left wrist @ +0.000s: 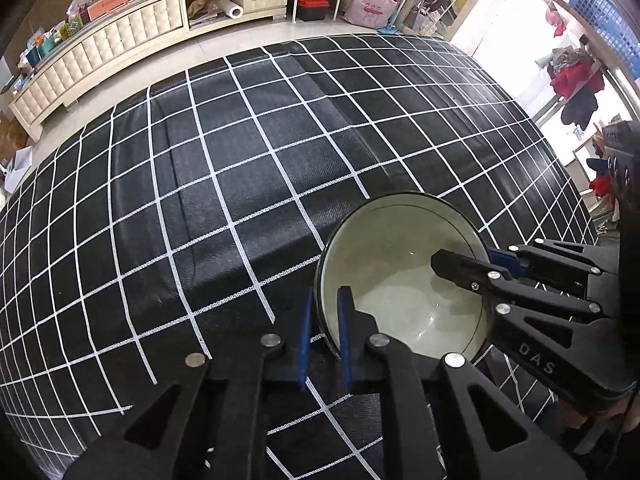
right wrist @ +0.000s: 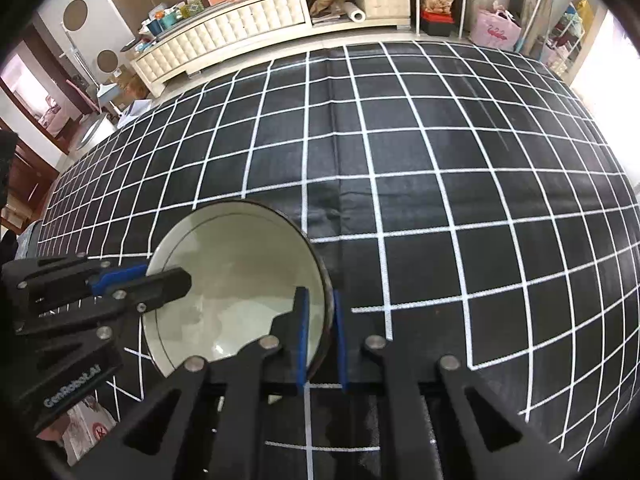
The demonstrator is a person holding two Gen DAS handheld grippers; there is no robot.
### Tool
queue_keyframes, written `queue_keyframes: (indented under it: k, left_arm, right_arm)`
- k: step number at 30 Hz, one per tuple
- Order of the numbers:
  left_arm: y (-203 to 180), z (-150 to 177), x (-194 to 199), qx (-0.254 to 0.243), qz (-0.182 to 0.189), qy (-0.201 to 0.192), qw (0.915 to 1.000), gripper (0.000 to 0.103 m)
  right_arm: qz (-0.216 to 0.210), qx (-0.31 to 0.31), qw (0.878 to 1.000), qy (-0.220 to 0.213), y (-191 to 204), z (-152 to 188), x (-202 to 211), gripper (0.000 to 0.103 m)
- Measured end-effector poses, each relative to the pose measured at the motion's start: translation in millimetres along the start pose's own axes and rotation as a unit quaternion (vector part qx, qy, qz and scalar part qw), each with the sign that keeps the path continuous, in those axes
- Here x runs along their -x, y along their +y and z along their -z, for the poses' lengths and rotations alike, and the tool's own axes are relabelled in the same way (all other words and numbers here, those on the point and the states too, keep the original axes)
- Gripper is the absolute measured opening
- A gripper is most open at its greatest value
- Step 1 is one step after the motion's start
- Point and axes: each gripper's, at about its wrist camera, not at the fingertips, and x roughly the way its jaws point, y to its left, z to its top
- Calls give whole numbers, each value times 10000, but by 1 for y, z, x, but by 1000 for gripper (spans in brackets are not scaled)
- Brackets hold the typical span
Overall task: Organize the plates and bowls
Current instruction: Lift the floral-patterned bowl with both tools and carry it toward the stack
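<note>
A bowl [left wrist: 392, 268], pale green inside with a dark outer wall, is held over the black grid tablecloth [left wrist: 220, 168]. My left gripper [left wrist: 325, 304] is shut on its left rim, one blue pad inside and one outside. My right gripper [right wrist: 319, 304] is shut on the opposite rim of the same bowl [right wrist: 240, 264] in the same way. Each gripper shows in the other's view: the right one [left wrist: 472, 260] reaches in from the right, the left one [right wrist: 140, 278] from the left. The bowl is empty. No plates are in view.
The tablecloth [right wrist: 440, 168] covers the whole table ahead. Beyond the far edge stand a cream cabinet [left wrist: 120, 40] with clutter on top, a pink bag [left wrist: 370, 6], and shelves with clothes at the right [left wrist: 576, 80].
</note>
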Motion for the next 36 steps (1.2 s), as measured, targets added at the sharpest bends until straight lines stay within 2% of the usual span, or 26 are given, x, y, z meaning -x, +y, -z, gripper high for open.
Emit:
queue_keyframes:
  k: [5, 15, 24, 36]
  left_arm:
    - [-1, 2, 6, 53, 111, -100, 9999, 11]
    - [-5, 18, 31, 42, 52, -177, 9998, 10]
    - [-1, 34, 83, 120, 3, -499, 9987, 10]
    - [14, 75, 145, 292, -74, -860, 9958, 10]
  right_arm:
    - [-89, -201, 9997, -94, -3, 8, 10, 11]
    - [-140, -117, 9993, -316, 18, 16, 40, 11]
    - [-162, 75, 9983, -553, 52, 22, 75, 11]
    - [-257, 364, 9966, -696, 100, 40, 99, 11]
